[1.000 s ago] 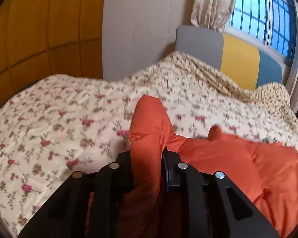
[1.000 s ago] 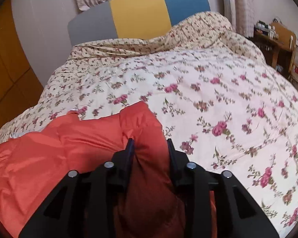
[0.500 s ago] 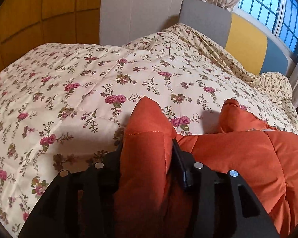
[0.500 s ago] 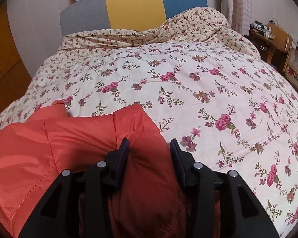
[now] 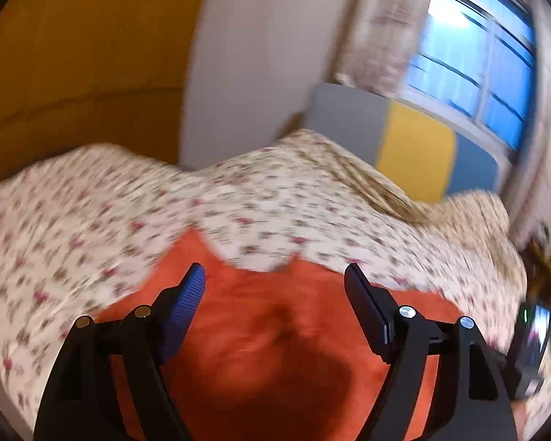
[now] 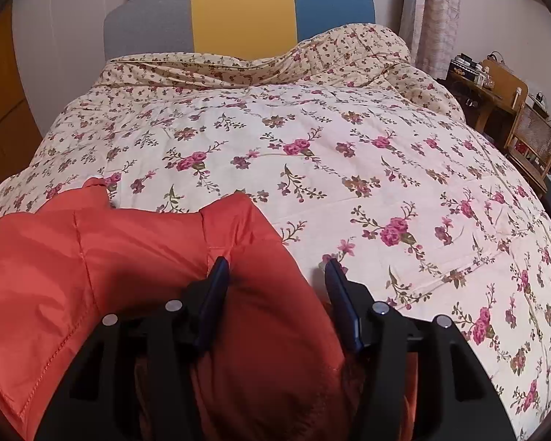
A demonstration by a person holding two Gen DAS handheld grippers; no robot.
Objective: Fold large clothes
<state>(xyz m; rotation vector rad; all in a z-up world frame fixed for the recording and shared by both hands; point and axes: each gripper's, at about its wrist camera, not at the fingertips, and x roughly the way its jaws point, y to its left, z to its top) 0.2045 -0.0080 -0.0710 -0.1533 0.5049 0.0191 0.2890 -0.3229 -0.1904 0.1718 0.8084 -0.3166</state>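
- Jacket (image 6: 103, 253), orange and padded, lies on the floral quilt (image 6: 349, 154) at the near end of the bed; in the right wrist view its bulk spreads to the left of the jaws, with a puffy fold running between them and ending just ahead of their tips.
- Right gripper (image 6: 275, 268): its jaws have just been opening and now stand apart. The fold sits between them, brushing the left pad, with a gap at the right pad, so it reads as let go and not pinched.
- Left gripper (image 5: 273, 275): its jaws have also just been opening and now stand wide apart. Orange fabric lies below and between them, touching neither pad as far as the blurred frame shows.
- Judgement: with both grips released and the cloth resting under its own weight, 1 fold looks laid down; the padded filling may spring it back.
- Beyond the jaws the quilt runs to a bunched edge under the grey, yellow and blue headboard (image 6: 238, 14).
- Far right of the right jaws stand a wooden desk (image 6: 474, 88) and chair (image 6: 532, 139).
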